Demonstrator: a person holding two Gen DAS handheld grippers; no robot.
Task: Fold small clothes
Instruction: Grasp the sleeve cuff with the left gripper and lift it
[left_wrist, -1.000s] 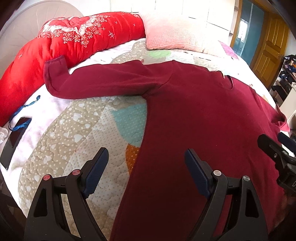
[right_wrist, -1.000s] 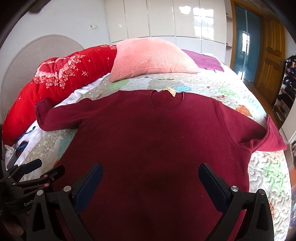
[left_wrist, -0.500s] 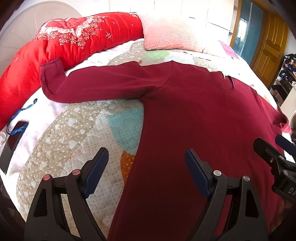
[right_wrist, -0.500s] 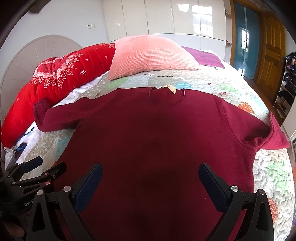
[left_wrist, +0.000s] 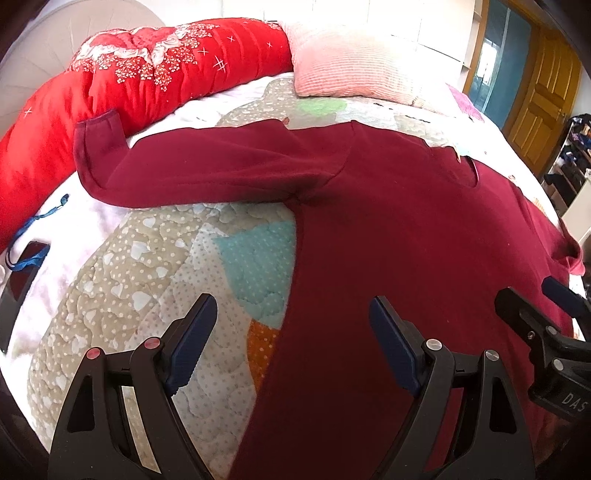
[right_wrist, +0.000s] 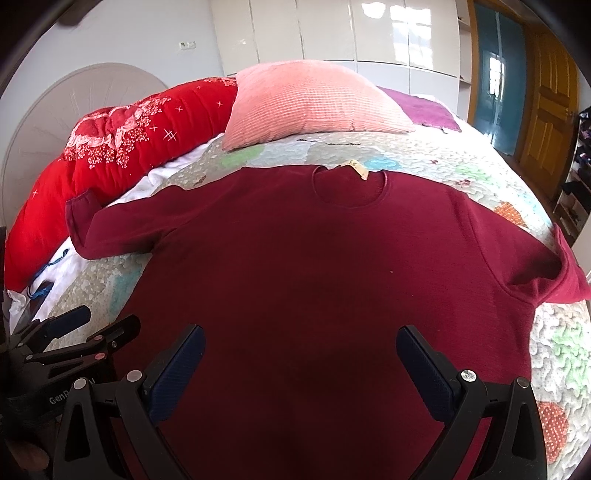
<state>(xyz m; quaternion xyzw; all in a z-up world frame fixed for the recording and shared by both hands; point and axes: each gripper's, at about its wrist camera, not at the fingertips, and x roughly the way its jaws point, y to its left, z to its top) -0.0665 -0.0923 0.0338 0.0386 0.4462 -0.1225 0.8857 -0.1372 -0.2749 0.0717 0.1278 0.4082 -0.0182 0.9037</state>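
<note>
Lying flat, front up, on the quilted bed (right_wrist: 436, 155), the maroon long-sleeved sweater (right_wrist: 314, 266) awaits folding as the left hand-held gripper (left_wrist: 291, 347) and right hand-held gripper (right_wrist: 301, 363) hover wide open over its hem; each should pinch a hem corner squarely.

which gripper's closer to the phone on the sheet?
Left. The left gripper hovers over the shirt's edge, on the phone's side; the right gripper is over mid-shirt, farther off.
</note>
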